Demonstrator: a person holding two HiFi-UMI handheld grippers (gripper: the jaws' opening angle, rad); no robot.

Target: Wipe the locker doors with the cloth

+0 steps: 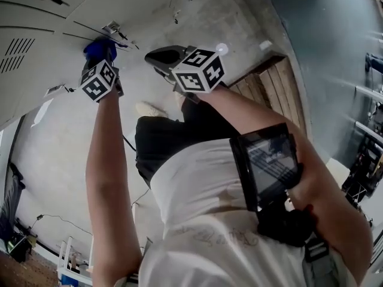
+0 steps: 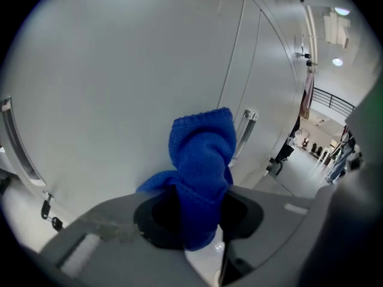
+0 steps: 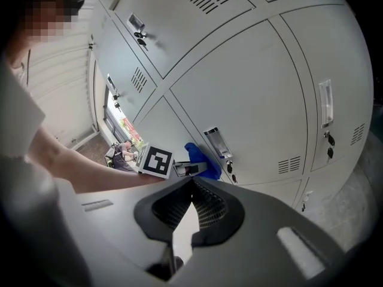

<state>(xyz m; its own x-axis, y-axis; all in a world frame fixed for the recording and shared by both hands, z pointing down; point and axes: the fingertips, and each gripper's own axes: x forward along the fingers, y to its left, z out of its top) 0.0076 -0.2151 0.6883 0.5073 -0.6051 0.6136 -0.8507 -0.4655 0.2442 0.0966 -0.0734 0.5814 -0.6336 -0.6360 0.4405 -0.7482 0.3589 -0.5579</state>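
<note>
I judge this to be the wiping step. My left tool [image 2: 197, 215] is clenched on the blue knitted cloth [image 2: 201, 151]. The cloth stands bunched and upright out of the jaws at the centre of the left gripper view. Its top is right at the pale grey metal locker door [image 2: 119, 70], but I can't tell from here whether it presses on the panel or sits just off it. A slim silver door handle [image 2: 246, 130] is just to the right of the cloth in that view.

My right tool [image 3: 192, 214] has its ribbed jaws brought together at the tips with nothing between them. It hangs well back from the lockers, low in the centre of its own view, and touches nothing.

For the next move I would push the cloth firmly onto the door face. Then I would sweep it across the bare panel toward the upper left of the frame. That stroke should steer wide of the handle so the wad does not snag or pull out of the jaws.
</note>
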